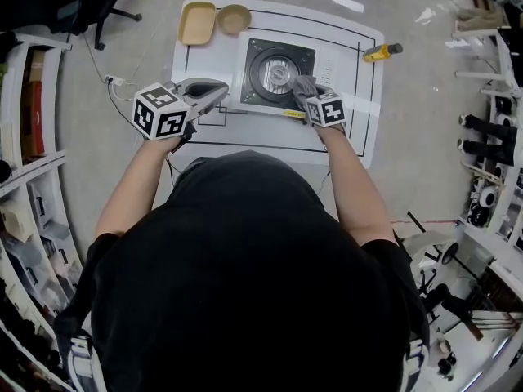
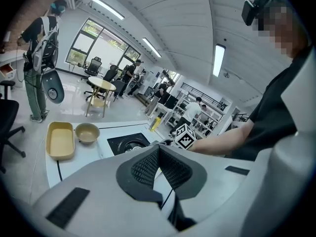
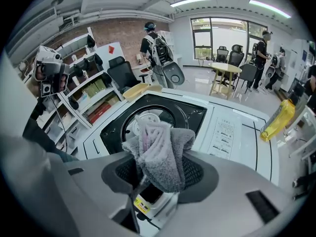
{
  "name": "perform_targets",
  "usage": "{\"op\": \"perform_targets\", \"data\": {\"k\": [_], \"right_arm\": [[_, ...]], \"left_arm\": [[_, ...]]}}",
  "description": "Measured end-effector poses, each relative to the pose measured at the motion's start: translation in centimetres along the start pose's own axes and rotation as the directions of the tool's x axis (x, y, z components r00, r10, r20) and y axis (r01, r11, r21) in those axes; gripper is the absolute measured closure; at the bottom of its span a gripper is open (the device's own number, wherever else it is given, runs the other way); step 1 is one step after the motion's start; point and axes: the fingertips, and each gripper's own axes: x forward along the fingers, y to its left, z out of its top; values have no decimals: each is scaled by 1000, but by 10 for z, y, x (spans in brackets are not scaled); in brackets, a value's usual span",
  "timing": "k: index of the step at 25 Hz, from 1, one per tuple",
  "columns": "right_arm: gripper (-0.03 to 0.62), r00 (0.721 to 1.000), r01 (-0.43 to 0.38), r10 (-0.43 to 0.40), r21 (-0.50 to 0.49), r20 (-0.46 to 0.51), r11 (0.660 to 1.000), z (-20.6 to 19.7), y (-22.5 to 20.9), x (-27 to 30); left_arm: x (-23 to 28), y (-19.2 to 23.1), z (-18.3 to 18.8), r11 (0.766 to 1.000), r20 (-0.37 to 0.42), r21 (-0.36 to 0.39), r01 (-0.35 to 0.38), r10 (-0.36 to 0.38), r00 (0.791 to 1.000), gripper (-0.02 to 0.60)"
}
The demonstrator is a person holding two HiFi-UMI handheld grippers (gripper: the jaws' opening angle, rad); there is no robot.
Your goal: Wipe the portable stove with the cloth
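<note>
A crumpled, fluffy grey cloth (image 3: pixel 160 149) is clamped in the right claw (image 3: pixel 160 171) at the centre of the right gripper view, over the near edge of the white, black-topped portable stove (image 3: pixel 224 132). The left claw (image 2: pixel 159 154) is pressed together, empty, left of the stove above the tabletop (image 1: pixel 359 129).

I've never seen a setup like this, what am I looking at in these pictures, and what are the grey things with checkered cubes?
No robot: a person holds a two-jaw gripper in each hand, and the cubes belong to them. The head view comes from a camera on the person's head; the other two from cameras riding on each gripper. On the white table sit a portable stove, a yellow tray and a bowl. The right gripper is shut on a grey cloth over the stove. The left gripper is shut and empty.
</note>
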Motion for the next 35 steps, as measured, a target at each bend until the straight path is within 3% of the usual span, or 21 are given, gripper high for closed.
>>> {"op": "perform_targets", "data": {"k": [10,16,35], "right_arm": [[387,999,38,-38,24,-2,999,-11,24,-4],[387,997,67,-67,-24,-23,997,-12,35,-7],[387,1000,-5,3,-112,-17,994,2,93,11]], "left_arm": [[-6,-12,-1,999,-20,35,37,-36,999,558],[-12,-15,1,998,-28,50,45,-44,999,558],[-19,-18,-1,994,-57,73,80,-76,995,558]]}}
